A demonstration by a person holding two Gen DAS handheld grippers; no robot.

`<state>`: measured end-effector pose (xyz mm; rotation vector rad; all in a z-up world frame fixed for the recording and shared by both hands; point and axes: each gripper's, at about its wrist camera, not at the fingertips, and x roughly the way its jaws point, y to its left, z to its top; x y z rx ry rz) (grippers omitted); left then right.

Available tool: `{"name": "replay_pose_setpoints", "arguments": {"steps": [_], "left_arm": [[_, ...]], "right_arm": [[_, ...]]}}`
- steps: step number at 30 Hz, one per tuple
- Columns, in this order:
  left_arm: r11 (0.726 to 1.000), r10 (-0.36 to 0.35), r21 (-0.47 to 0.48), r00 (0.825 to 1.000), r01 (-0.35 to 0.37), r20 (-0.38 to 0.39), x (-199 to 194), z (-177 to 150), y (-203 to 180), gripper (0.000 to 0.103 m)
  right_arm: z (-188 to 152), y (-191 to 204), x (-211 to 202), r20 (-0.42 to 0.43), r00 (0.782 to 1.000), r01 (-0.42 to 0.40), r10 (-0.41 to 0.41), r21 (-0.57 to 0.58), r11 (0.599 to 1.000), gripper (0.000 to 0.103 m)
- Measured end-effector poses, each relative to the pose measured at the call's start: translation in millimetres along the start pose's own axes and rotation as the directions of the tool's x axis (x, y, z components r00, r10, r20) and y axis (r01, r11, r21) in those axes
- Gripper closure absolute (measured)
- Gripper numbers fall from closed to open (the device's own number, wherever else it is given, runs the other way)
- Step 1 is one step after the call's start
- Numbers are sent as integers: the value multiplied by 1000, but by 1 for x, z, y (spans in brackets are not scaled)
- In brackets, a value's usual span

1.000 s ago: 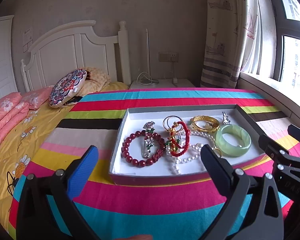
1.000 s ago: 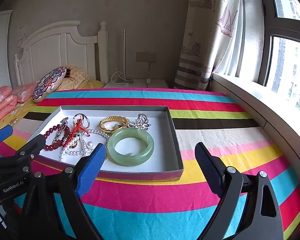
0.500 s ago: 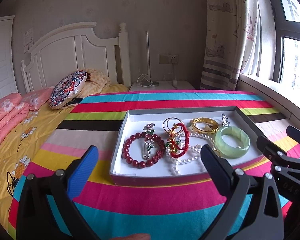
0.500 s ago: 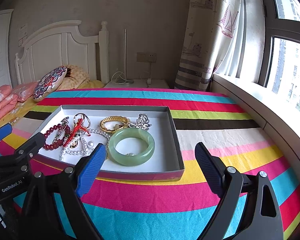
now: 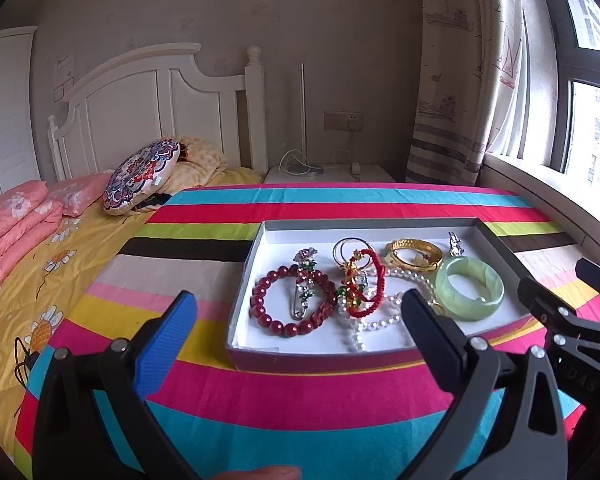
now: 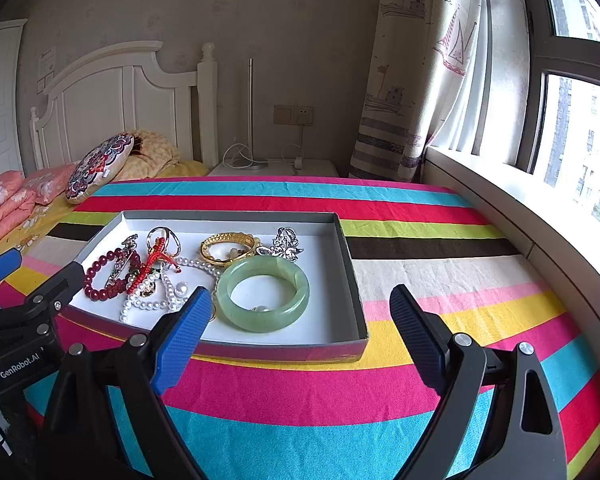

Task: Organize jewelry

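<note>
On the striped worktop (image 6: pixel 420 264), your left gripper (image 5: pixel 300 332) and right gripper (image 6: pixel 300 320) both hung spread apart, empty, before the jewelry tray (image 6: pixel 352 280).

We see a shallow tray (image 5: pixel 256 258) lying on a striped cloth (image 5: pixel 300 396) that covers the table. In the tray, a beaded bracelet (image 5: pixel 278 322) lies at nine o'clock with a pin brooch (image 5: pixel 302 290) across it. At the centre a cord bracelet (image 5: pixel 366 290) overlaps a pearl strand (image 5: pixel 374 324). The bangle (image 6: pixel 263 294) sits at four o'clock, a metal cuff (image 6: pixel 228 249) at twelve, and a small brooch (image 6: pixel 286 243) at one o'clock. Behind the table stands a nightstand (image 6: pixel 276 168); at ten o'clock a bed (image 5: pixel 28 264) holds a round cushion (image 5: pixel 140 176).
</note>
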<state>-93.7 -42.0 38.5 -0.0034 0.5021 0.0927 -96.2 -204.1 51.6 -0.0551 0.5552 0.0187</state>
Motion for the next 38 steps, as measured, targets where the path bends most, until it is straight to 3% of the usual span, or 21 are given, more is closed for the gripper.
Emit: {"name": "replay_pose_setpoints", "arguments": {"steps": [28,34,38], "left_arm": [[1000,17,-11,999,-17,36,-8,-3,1,2],[997,-41,-61,999,40,-3,-3,-3,10,2],[998,-28,-60,999,25,-43,-2,-5,10,2]], "right_arm": [[1,0,0,2,1000,-1,1,0,1000,16],[1,0,0,1,1000,-3,3,1,1000,16],[1,-1,4,-17,1000,-25,25,7,1000,16]]}}
